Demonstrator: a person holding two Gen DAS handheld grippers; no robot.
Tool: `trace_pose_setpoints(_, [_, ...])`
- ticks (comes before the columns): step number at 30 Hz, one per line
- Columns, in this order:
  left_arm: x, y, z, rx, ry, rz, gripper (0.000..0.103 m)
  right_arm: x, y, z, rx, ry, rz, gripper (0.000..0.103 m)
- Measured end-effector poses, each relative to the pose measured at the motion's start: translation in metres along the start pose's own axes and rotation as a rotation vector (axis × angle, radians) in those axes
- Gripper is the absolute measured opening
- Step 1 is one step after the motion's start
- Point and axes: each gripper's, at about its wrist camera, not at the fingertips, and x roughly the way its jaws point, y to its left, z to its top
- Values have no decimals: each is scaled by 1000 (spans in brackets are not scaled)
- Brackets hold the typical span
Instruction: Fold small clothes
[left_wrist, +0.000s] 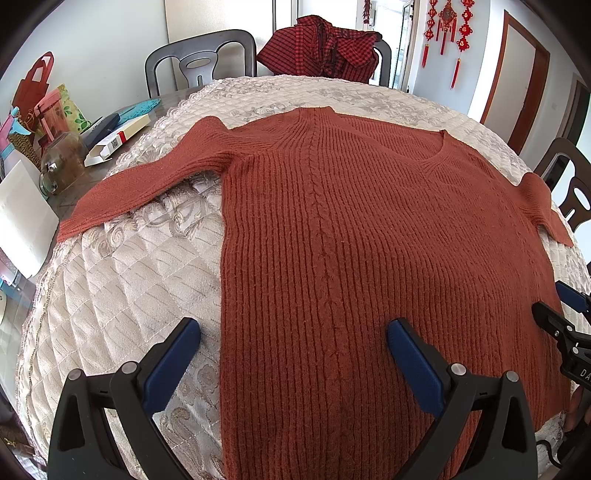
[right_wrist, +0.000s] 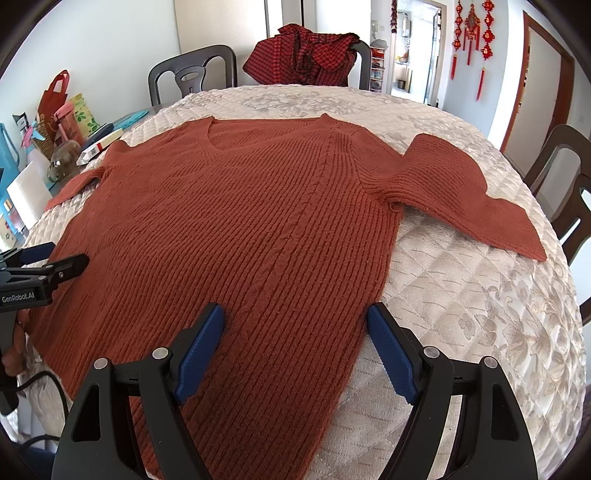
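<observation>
1. The left gripper hangs with its blue-padded jaws spread wide and holding nothing, straddling the sweater's left side edge near the hem; the right gripper is equally wide and empty, straddling the right side edge.
2. The rust-red ribbed sweater lies flat, front up, in the middle of the table, V-neck toward the far edge, both sleeves spread sideways toward the left and right edges.
3. Nothing rests on the sweater; a cream quilted cover lies under it and over most of the table.
4. At the table's left edge sit a glass jar, a white carton and gift bags.
5. Dark chairs ring the table; the far chair carries a red checked garment.
6. Red knot ornaments hang on the white wall beside a doorway.
</observation>
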Motion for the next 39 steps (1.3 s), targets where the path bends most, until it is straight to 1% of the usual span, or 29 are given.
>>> trace_pose_setpoints(39, [-4,-3,-2,1,-19,5,103,0,1,0,5,-3,5,79])
